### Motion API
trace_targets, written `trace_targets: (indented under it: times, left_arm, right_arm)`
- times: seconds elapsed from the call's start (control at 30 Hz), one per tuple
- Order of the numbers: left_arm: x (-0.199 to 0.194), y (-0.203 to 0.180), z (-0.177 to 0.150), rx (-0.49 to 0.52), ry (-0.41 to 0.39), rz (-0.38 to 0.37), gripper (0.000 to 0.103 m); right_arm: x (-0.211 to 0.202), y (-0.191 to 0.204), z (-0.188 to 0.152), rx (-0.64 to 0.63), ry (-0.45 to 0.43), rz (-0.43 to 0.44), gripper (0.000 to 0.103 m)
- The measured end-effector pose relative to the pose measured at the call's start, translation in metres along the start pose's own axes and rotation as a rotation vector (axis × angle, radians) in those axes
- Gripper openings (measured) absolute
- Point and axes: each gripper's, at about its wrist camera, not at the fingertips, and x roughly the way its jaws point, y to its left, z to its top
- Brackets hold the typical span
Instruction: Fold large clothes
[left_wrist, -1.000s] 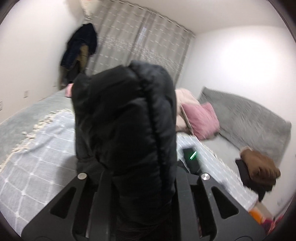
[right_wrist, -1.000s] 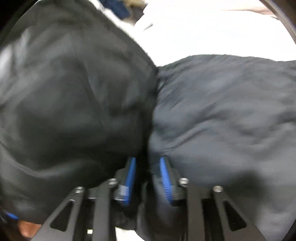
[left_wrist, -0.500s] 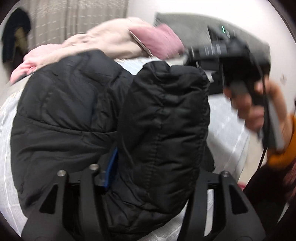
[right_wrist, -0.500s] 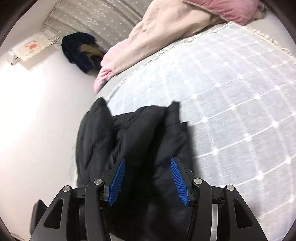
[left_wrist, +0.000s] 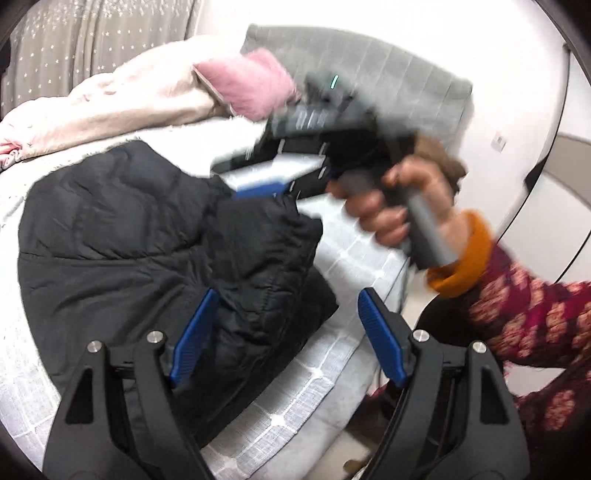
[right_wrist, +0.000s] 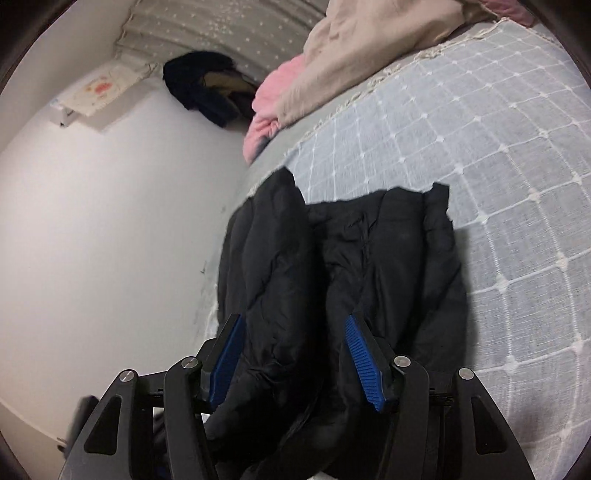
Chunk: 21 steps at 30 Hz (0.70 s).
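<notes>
1. The bed (left_wrist: 347, 258), under a checked cover, is filling the lower frame.
2. The black puffer jacket (left_wrist: 147, 251) is lying bunched at centre left: soft, bulky, slippery; best pinched along a quilted hem.
3. The left claw (left_wrist: 284, 339) and the right claw (right_wrist: 295, 358) are both gaping, gripping nothing.

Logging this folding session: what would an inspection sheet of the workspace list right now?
Surface: bed under a white grid-pattern cover.
Job's things: black jacket lying bunched on the cover.
Clutter: beige quilt, pink pillow.
Grippers: left tongs open over the jacket's edge; right tongs open, jacket fabric between the jaws.
Cables: nothing seen.
Surroundings: grey curtain, dark clothes hanging by the wall.
</notes>
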Motion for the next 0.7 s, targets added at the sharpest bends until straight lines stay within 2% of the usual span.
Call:
trace_targets:
  times: [0.07,0.17,0.2,0.23,0.27,0.3,0.33,0.47,0.6,0.7]
  left_arm:
    - [-0.011,0.009,0.000,-0.029,-0.052,0.029,0.079]
    - [-0.029,0.047,0.001,-0.158,-0.127,0.154,0.079]
    - [-0.023,0.061,0.004,-0.214,-0.137,0.176,0.079]
    - [-0.024,0.066,0.000,-0.256,-0.140,0.184,0.079]
    - [-0.022,0.077,-0.004,-0.316,-0.139,0.196,0.079]
    - [-0.022,0.081,-0.008,-0.348,-0.141,0.211,0.079]
    - [-0.020,0.086,-0.011,-0.368,-0.148,0.228,0.079]
    - [-0.012,0.081,-0.011,-0.379,-0.173,0.256,0.079]
    - [-0.008,0.071,-0.003,-0.364,-0.205,0.257,0.079]
    - [0.004,0.061,0.000,-0.348,-0.195,0.229,0.079]
  right_arm:
    - [0.012,0.000,0.001,0.011,0.008,-0.010,0.058]
    - [0.026,-0.001,0.007,0.046,0.012,0.053,0.058]
    - [0.027,0.002,0.006,0.051,0.013,0.072,0.057]
    - [0.032,0.003,0.007,0.054,0.013,0.094,0.053]
    - [0.035,0.006,0.008,0.047,0.007,0.099,0.044]
    - [0.037,0.011,0.008,0.019,-0.006,0.093,0.011]
    - [0.036,0.018,0.007,-0.019,-0.019,0.104,0.008]
    - [0.018,0.049,-0.003,-0.183,-0.046,0.159,0.007]
    - [0.002,0.065,-0.021,-0.315,-0.040,0.075,0.006]
    - [-0.007,0.066,-0.031,-0.370,-0.040,-0.012,0.005]
